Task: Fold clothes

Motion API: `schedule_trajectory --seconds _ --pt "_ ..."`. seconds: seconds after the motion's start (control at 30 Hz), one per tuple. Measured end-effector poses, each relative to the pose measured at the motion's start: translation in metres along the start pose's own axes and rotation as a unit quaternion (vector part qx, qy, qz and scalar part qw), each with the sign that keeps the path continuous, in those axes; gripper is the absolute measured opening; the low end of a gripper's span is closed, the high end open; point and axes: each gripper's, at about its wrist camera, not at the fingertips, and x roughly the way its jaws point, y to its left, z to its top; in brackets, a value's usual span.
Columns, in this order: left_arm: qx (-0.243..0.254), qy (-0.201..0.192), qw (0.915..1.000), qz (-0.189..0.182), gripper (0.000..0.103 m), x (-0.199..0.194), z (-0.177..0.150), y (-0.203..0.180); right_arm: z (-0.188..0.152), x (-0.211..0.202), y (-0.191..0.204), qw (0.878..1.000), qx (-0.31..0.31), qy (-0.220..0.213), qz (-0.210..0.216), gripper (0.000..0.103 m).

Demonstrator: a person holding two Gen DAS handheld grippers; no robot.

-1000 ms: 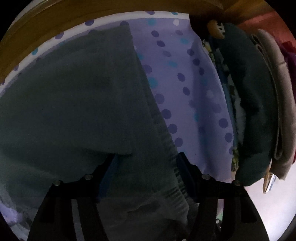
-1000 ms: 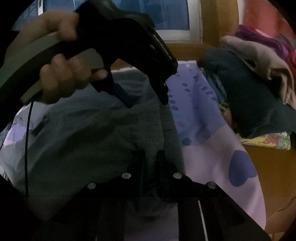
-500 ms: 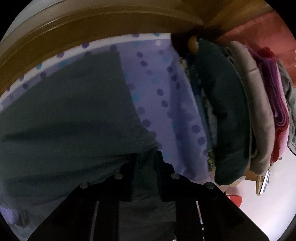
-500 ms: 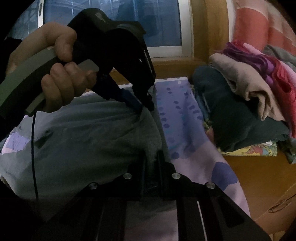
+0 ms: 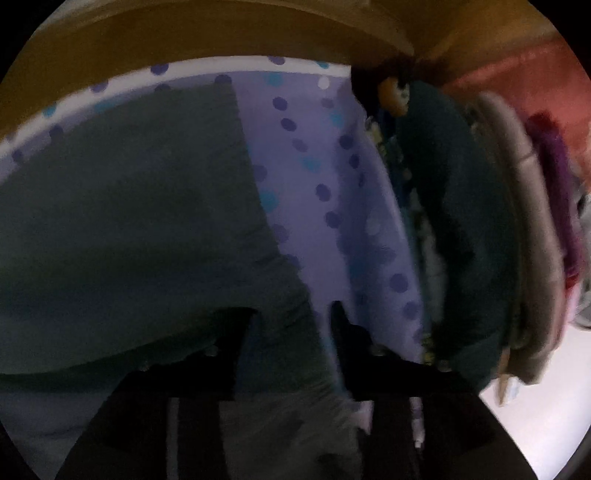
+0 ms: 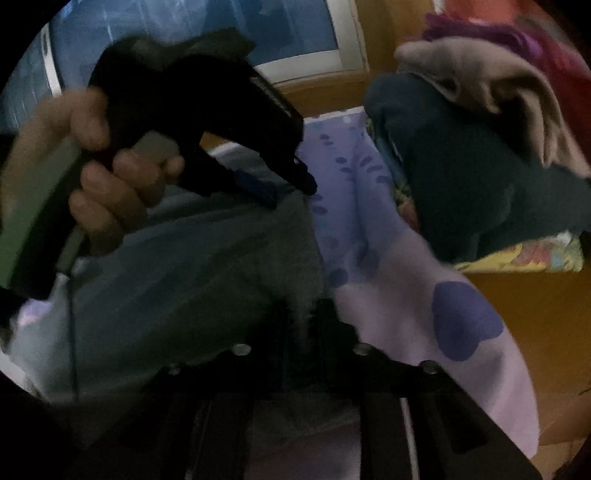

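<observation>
A grey-green garment (image 5: 140, 221) lies spread on a purple dotted sheet (image 5: 325, 206), and both grippers hold its right edge. The left gripper (image 5: 295, 321) is partly open, with a thick bunch of the garment's edge between its fingers. The right gripper (image 6: 304, 325) is nearly closed and pinches the same edge nearer the camera. In the right wrist view, a hand (image 6: 107, 184) holds the left gripper, which bites the edge farther along, toward the window (image 6: 192, 33). This looks like a fold being made along that edge, though how far along it is cannot be told. To do it well, both grippers should keep a firm hold, stay level with each other, and move together so the edge stays straight and the cloth does not bunch. A tall pile of clothes (image 6: 476, 158) sits to the right of the garment, on the far side of the bare sheet, with a dark teal piece low and a beige one on top. The pile is close, so a wide swing that way could knock it.
</observation>
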Motion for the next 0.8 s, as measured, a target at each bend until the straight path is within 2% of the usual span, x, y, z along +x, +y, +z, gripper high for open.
schedule_trajectory --seconds 0.03,0.07,0.27,0.47,0.57,0.6,0.7,0.8 --pt "-0.003 -0.004 0.9999 -0.015 0.074 -0.001 -0.002 0.000 -0.002 -0.003 -0.001 1.000 0.002 0.001 -0.001 0.034" --pt "-0.004 -0.009 0.9998 -0.019 0.076 -0.002 -0.005 0.001 -0.004 -0.005 -0.001 1.000 0.001 0.002 -0.007 0.036" --pt "0.013 -0.045 0.9979 -0.044 0.077 -0.014 -0.035 0.011 -0.016 -0.020 -0.009 1.000 0.031 0.004 0.001 0.037" --pt "0.017 -0.083 0.9889 -0.122 0.077 -0.051 -0.058 0.023 -0.013 -0.035 -0.008 0.999 0.027 -0.029 -0.017 0.038" --pt "0.026 -0.103 0.9827 -0.152 0.077 -0.071 -0.072 0.028 -0.020 -0.027 -0.017 0.999 0.039 -0.012 -0.030 0.035" --pt "0.043 -0.111 0.9834 -0.137 0.077 -0.081 -0.084 0.031 -0.021 -0.028 -0.018 0.999 0.042 -0.013 -0.026 0.033" --pt "0.082 -0.148 0.9838 -0.058 0.077 -0.112 -0.121 0.051 -0.025 -0.034 -0.020 0.998 0.049 -0.017 -0.018 0.033" --pt "0.070 -0.207 0.9757 0.013 0.077 -0.143 -0.140 0.092 -0.024 -0.035 -0.024 0.998 0.067 -0.017 -0.012 0.041"
